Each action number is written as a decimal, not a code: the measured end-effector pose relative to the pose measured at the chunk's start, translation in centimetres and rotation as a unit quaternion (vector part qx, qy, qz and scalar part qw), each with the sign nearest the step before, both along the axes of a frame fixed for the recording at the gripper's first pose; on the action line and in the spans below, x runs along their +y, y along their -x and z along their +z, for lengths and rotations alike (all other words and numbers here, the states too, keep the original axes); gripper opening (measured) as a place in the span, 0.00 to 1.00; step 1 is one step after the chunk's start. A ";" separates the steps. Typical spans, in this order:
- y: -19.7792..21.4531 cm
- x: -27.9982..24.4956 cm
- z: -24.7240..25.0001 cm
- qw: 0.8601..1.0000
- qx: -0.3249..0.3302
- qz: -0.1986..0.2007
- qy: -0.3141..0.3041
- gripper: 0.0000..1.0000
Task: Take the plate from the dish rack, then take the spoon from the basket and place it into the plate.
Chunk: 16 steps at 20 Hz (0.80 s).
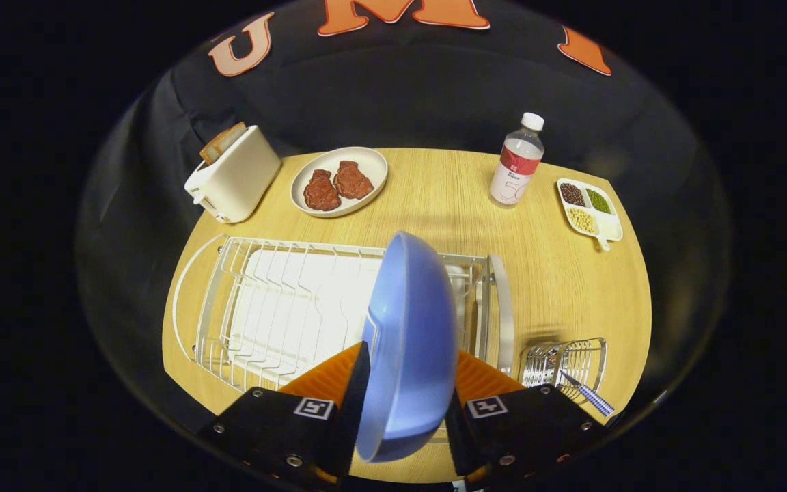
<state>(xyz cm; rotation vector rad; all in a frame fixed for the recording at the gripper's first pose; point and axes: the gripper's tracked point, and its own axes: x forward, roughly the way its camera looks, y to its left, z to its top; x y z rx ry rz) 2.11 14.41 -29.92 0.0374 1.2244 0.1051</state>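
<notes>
fingers [404, 403]: I'm clamping both on the blue plate [410, 342], edge-on, above the dish rack [264, 307].
spoon [588, 393]: sitting in the basket [564, 362].
risk: plate could be slipping or twisting; narrow rim grip.

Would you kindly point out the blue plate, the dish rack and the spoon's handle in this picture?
Blue plate [412, 342], gripper view: middle of its back, between the hand-held gripper's fingers.
Dish rack [277, 307], gripper view: wire dividers.
Spoon [595, 398], gripper view: handle sticking out of the wire basket.

Blue plate [410, 342], white wire dish rack [284, 307], white toaster [233, 174], blue-checked spoon [588, 393] handle.
</notes>
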 end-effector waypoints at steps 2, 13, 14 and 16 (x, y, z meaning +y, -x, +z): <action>0.2 -0.5 0.6 1.000 0.004 -0.026 0.009 0.41; 0.8 -4.2 5.3 0.995 -0.038 -0.085 0.043 0.31; 1.4 -3.8 5.8 0.995 -0.032 -0.089 0.026 0.30; 2.5 -4.7 5.8 0.995 -0.041 -0.087 0.024 0.27</action>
